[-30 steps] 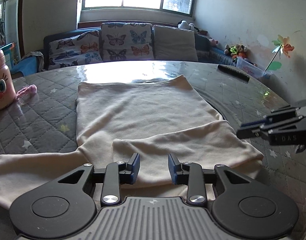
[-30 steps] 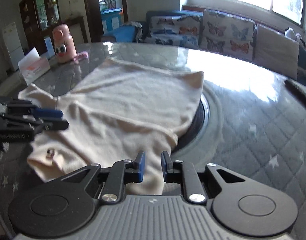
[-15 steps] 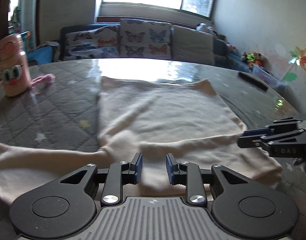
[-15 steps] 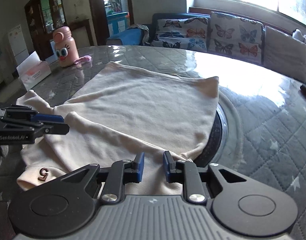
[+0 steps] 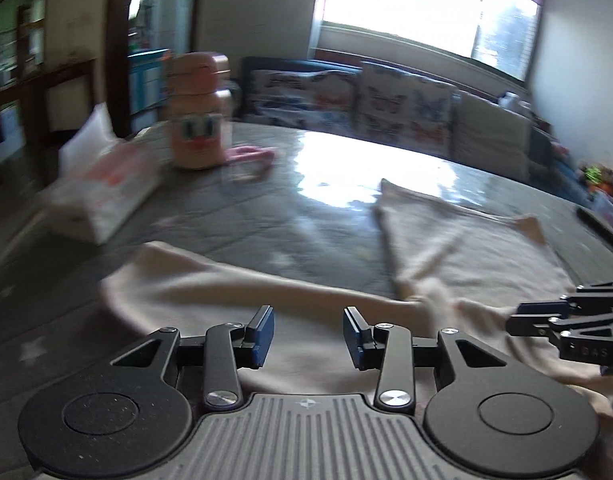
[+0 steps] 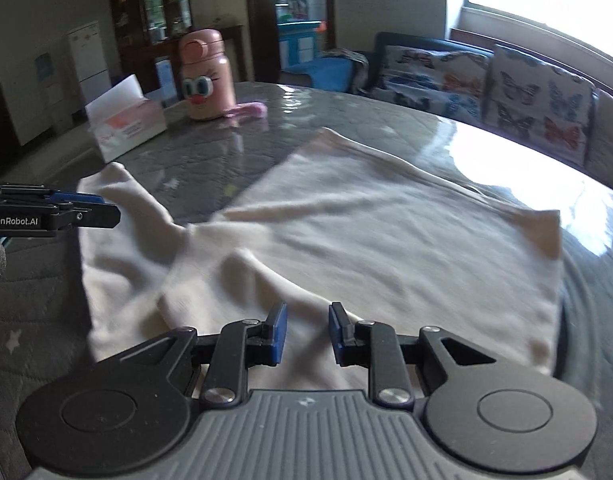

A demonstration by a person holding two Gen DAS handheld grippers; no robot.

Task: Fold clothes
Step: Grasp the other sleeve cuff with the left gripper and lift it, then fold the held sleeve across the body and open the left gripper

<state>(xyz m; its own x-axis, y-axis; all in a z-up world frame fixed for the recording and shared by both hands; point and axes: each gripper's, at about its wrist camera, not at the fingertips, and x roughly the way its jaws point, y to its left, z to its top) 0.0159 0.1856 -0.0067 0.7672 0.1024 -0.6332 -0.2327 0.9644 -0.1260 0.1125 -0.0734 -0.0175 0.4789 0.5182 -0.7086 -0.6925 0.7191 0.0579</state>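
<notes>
A cream long-sleeved garment (image 6: 386, 240) lies spread on the table. One sleeve is folded across its near part; the other sleeve (image 5: 210, 280) stretches out to the left. My left gripper (image 5: 308, 334) is open and empty, just above that left sleeve. My right gripper (image 6: 305, 332) is open and empty, over the garment's near edge. Each gripper shows side-on in the other's view: the right one (image 5: 566, 320), the left one (image 6: 54, 216).
The table has a grey quilted cover (image 6: 210, 160) under a glossy top. A pink cartoon bottle (image 6: 205, 76), a tissue box (image 6: 124, 120) and a pink strap (image 6: 248, 110) stand at the far left. A sofa with butterfly cushions (image 6: 506, 92) is behind.
Both grippers have swung to the left, the left one fast enough to blur its view. The left jaws have opened wider. The garment lies as before.
</notes>
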